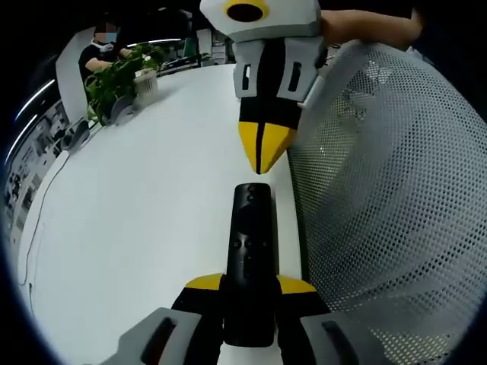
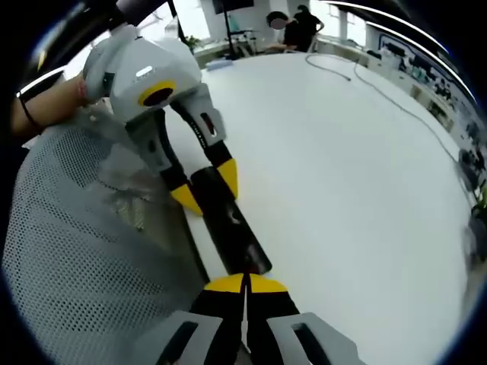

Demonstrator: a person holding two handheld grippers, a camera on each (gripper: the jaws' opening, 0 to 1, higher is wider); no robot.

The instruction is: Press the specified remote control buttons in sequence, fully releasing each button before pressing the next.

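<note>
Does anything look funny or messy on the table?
Nothing spilled or broken. The black remote isn't lying on the white table; the left claw holds it by one end, while the shut right claw points at its other end.

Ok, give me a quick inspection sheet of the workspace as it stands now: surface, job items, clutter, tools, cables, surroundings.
Surface: white table, mostly bare.
Job's things: black remote control near the table's edge, held at one end.
Clutter: potted plant at the far end.
Grippers: left tool shut on the remote control; right tool shut, its tips at the remote's other end; whether it is pressing a button cannot be told.
Cables: one cable trailing across the far side of the table.
Surroundings: grey mesh chair back beside the table, a person seated at the far end, office desks behind.
</note>
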